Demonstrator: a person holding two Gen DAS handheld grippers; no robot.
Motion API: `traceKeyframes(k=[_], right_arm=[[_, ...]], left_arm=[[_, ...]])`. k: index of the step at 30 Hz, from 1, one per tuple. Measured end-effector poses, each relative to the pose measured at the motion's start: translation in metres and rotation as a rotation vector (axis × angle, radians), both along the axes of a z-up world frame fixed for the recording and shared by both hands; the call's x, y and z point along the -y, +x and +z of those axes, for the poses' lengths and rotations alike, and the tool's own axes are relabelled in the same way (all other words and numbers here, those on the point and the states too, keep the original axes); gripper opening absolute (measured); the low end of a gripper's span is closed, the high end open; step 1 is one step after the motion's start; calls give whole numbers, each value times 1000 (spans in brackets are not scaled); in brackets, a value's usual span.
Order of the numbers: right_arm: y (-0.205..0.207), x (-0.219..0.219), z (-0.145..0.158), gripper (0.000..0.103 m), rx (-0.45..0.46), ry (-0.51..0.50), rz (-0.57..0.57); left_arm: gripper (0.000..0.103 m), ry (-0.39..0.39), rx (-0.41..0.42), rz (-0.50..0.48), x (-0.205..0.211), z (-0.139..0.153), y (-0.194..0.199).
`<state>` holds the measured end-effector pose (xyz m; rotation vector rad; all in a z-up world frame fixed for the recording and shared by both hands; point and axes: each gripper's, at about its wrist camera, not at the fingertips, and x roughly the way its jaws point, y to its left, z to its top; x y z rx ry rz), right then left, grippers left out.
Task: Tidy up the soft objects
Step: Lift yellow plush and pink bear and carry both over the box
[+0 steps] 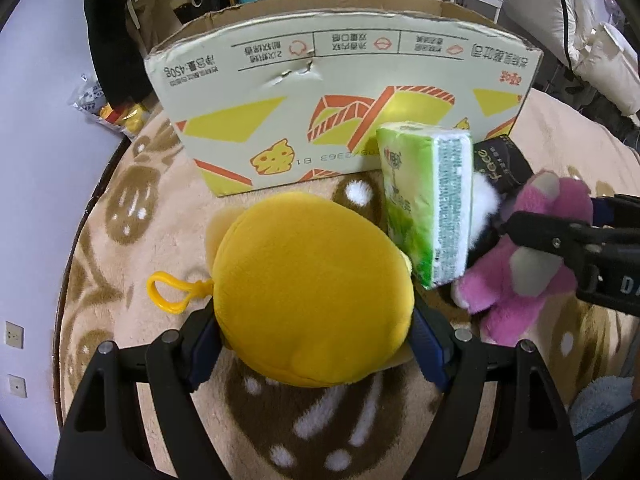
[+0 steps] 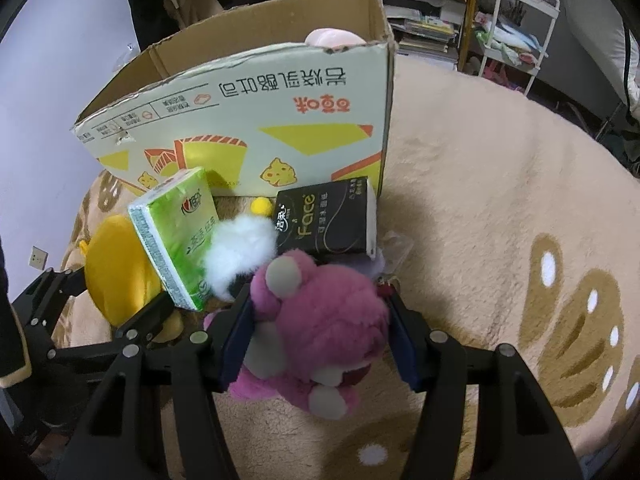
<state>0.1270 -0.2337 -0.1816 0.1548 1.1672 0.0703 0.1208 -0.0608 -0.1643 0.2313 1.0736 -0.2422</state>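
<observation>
Your left gripper has its jaws clamped on the yellow plush, blue pads pressed into both sides, with the plush's yellow clip sticking out to the left over the blanket. Your right gripper is clamped the same way on the pink bear, which lies face up on the blanket. Between the two toys a green tissue pack stands tilted on its edge, touching the yellow plush. Just behind the bear sit a white fluffy toy and a black tissue pack (the one marked "Face"). Both lie right in front of the open cardboard box, where something pink peeks over the rim.
</observation>
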Motion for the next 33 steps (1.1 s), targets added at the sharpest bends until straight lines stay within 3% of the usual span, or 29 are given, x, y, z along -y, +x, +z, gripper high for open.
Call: traceKeyframes(k=[16, 23, 33], right_arm=[[-16, -12, 9, 65, 79, -73, 1], [-23, -16, 21, 65, 145, -143, -3], [-30, -9, 40, 65, 214, -118, -35]], left_arm=[[79, -33, 102, 22, -13, 41, -31], [79, -19, 130, 19, -16, 44, -34], [79, -34, 117, 35, -25, 41, -31]])
